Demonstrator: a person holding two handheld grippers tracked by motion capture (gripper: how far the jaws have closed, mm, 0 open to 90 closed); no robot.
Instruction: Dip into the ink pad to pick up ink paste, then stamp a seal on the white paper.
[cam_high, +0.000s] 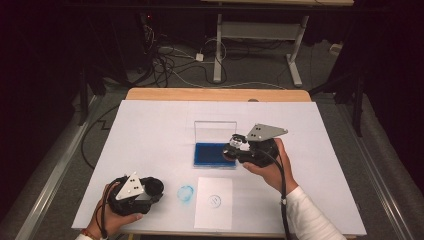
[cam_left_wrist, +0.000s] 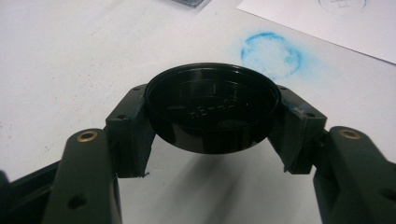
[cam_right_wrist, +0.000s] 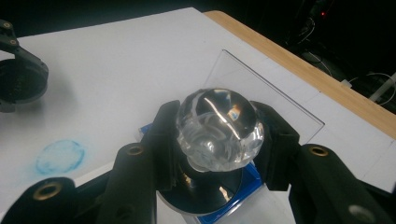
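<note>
beyond the wooden table (cam_high: 215, 94), grey carpet (cam_high: 260, 75) with tangled cables (cam_high: 165, 60), a white-legged desk (cam_high: 257, 35), dark curtains around.

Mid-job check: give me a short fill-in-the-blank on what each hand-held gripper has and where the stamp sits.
1. The left hand-held gripper is shut on a black ____.
2. The right hand-held gripper holds the stamp by its clear ____.
3. The stamp sits over the ____ ink pad.
4. The blue ring smudge lies ____ the paper, on the person's left.

Missing words: cap; knob; blue; beside

high: overhead, far | tool views: close, share blue ring stain (cam_left_wrist: 271, 55)
</note>
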